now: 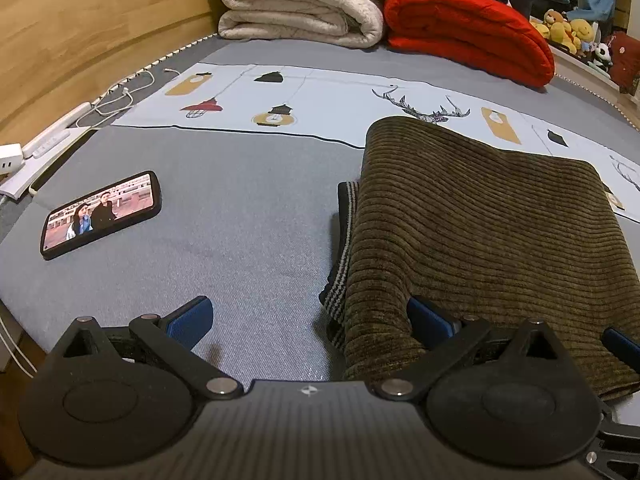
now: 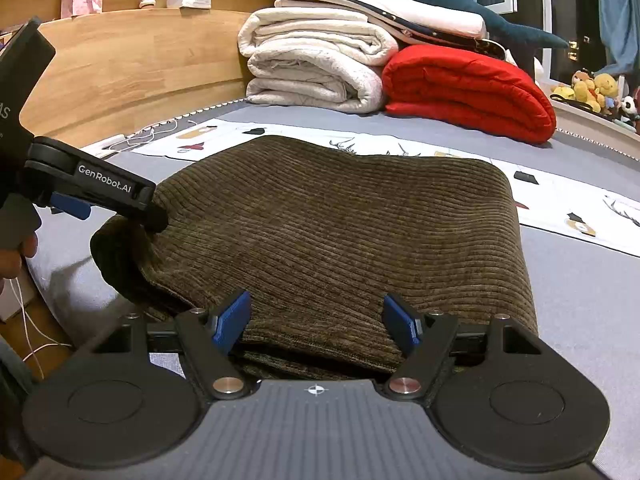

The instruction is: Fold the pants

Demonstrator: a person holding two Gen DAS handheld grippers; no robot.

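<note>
The olive-brown corduroy pants lie folded in a thick rectangle on the grey bed, with a striped black-and-grey waistband showing at the left edge. They also fill the middle of the right wrist view. My left gripper is open; its right finger touches the near left corner of the pants and its left finger is over bare sheet. It also shows in the right wrist view, at that corner. My right gripper is open, its fingers either side of the near edge of the pants.
A phone with a lit screen lies on the sheet to the left. White cables and a power strip run along the wooden headboard. Folded cream blankets and a red quilt are stacked at the back. Plush toys sit far right.
</note>
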